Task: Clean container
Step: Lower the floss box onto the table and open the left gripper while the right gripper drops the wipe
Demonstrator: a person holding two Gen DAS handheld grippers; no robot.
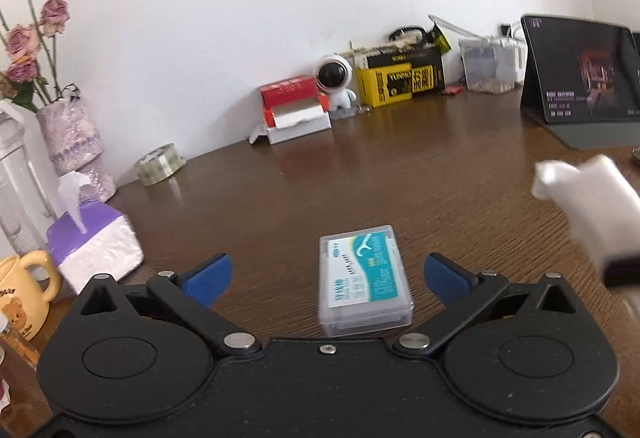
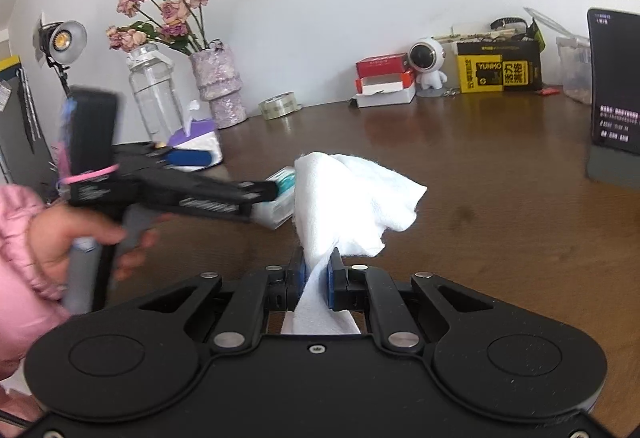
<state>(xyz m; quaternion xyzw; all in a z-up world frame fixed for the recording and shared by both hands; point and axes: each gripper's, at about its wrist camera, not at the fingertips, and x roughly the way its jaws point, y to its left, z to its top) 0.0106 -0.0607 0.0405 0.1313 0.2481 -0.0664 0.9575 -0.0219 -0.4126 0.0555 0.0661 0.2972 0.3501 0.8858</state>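
Two grippers were in play over the brown desk (image 1: 400,174), and each seemed to have its own job. The left gripper (image 1: 326,278) had its blue-padded fingers (image 1: 208,278) spread wide, one on either side of the small clear container (image 1: 365,280), a flat plastic box with a teal and white label that lay on the wood between them without being touched. I took that wide stance as a readiness to close on the box and steady it, since a light case like that would likely slide under a wipe.

The right gripper (image 2: 318,272) was closed tight on a white cloth (image 2: 352,198), pinching it low so that a loose bunch stood proud of the fingertips. Held that way, the soft part would meet the box first, not the hard pads. From the right wrist view the cloth was near the container (image 2: 280,198) and partly hid it; whether they touched I could not tell.

A tissue pack (image 1: 94,250) and a yellow mug (image 1: 22,296) sat off to the left, well apart from the work. Judging by this, the wiping had not properly begun.
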